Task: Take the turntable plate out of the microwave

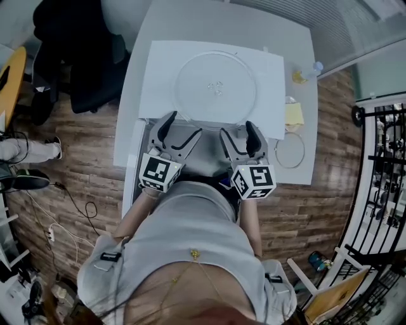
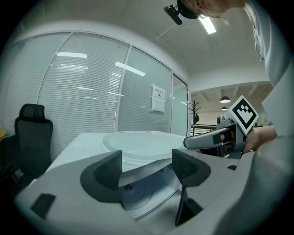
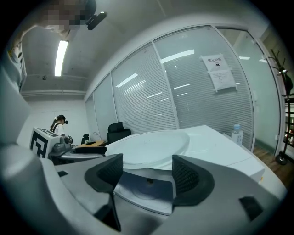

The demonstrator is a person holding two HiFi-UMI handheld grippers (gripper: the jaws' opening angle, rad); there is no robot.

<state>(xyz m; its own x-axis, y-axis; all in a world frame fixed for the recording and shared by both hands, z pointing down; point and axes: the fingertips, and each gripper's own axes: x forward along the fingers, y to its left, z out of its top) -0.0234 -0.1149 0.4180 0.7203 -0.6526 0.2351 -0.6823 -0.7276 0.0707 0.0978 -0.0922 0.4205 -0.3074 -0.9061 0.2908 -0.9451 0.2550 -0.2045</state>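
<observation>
Turntable plate [image 1: 216, 86] lies at 12 o'clock from both tools, flat on the white top of the microwave [image 1: 158, 70] and so, by my reading, out of the cavity. The left tool [image 1: 181, 131] and the right tool [image 1: 240, 138] sit side by side at the front of the microwave. Each has its jaws wide apart and grips nothing. Each gripper view shows the plate's near rim just above and beyond the gap between the jaws, with the bare cavity floor [image 2: 138, 195] and its small hub below.

The plate is round, so no long axis matters. Its centre falls between the two tools, perhaps slightly nearer the right one. Its near rim comes right up to the microwave's front edge at 6 o'clock, which any further lift or slide would have to mind.

There is open white top at 9 and 3 o'clock of the plate. On the table [image 1: 190, 19], a clear ring [image 1: 277, 152] lies at 3 o'clock of the right tool, and a small bottle [image 1: 314, 68] stands near the table's right edge.
</observation>
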